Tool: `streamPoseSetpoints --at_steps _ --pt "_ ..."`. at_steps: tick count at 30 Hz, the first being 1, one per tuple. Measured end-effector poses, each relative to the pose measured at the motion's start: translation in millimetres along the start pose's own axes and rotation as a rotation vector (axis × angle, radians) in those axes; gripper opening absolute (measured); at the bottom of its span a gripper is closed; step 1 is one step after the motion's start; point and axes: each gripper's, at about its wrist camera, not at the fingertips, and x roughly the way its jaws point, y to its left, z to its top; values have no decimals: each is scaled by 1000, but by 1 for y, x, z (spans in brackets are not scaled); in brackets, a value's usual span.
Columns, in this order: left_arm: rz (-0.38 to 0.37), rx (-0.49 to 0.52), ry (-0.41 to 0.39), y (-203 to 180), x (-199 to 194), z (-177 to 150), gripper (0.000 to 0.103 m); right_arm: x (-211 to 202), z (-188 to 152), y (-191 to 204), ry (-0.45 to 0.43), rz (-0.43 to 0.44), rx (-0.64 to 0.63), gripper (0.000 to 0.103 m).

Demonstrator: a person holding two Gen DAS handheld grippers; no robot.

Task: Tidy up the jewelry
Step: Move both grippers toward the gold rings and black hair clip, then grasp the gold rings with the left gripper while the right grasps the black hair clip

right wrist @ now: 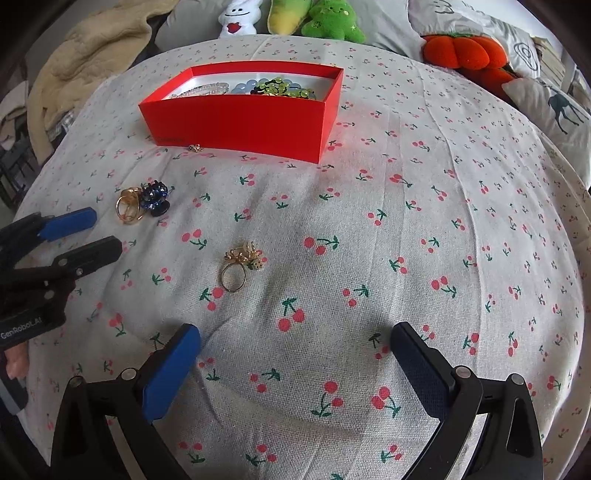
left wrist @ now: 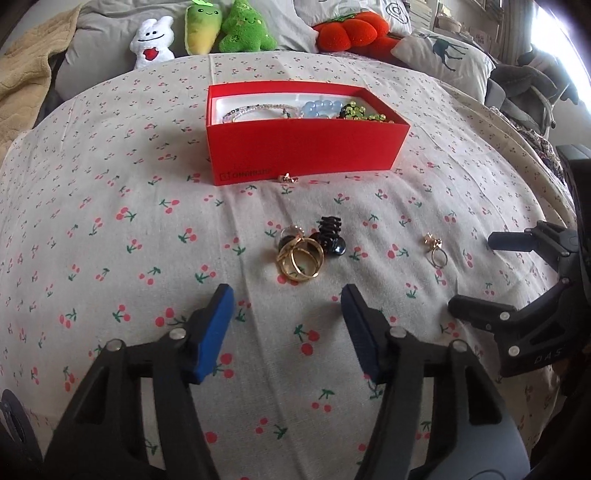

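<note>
A red box (left wrist: 306, 151) (right wrist: 236, 122) holds bead bracelets, blue beads (left wrist: 319, 109) and green beads (left wrist: 360, 112). A pile of gold rings (left wrist: 300, 258) (right wrist: 128, 208) lies on the cherry-print cloth, touching a black hair claw (left wrist: 330, 236) (right wrist: 155, 197). A single gold flower ring (left wrist: 435, 251) (right wrist: 240, 267) lies to the right. A small earring (left wrist: 289, 178) (right wrist: 195, 147) lies by the box front. My left gripper (left wrist: 286, 295) (right wrist: 107, 232) is open just short of the ring pile. My right gripper (right wrist: 295, 336) (left wrist: 469, 273) is open, short of the flower ring.
Plush toys (left wrist: 225, 31) and an orange plush (left wrist: 351, 31) sit behind the cloth at the back. A deer-print pillow (left wrist: 443, 55) lies at the back right. A beige blanket (left wrist: 26, 70) lies at the back left. The cloth (left wrist: 110, 221) slopes away at its edges.
</note>
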Motion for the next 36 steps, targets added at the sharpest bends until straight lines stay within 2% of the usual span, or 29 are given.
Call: streamPoseSetpoints --at_steps 2,6,8,13,19,27,32,33,34,36 --pt "-13 0 1 -2 4 4 57 -1 2 2 0 9 -8 103" --pt "-20 8 13 -2 11 11 35 -3 6 7 -7 34 -19 103" --pt "-41 -4 15 0 13 13 32 -4 9 9 -17 39 -27 103" --pt "-55 0 13 0 12 14 31 -5 14 16 -29 41 -43 103" --pt "-14 15 4 6 0 9 31 -3 24 23 -43 37 -43 103" --pt "29 -64 22 36 -17 -1 31 0 44 45 -60 67 -41 103" --pt "39 -122 39 50 -22 -7 31 15 55 67 -19 100 -60 89" --pt "39 -128 40 52 -23 -8 31 19 56 70 -6 103 -62 81" --pt "39 -133 41 53 -23 -9 31 23 57 73 4 104 -63 78" --pt "37 -142 42 55 -24 -10 31 26 60 78 0 85 -70 77"
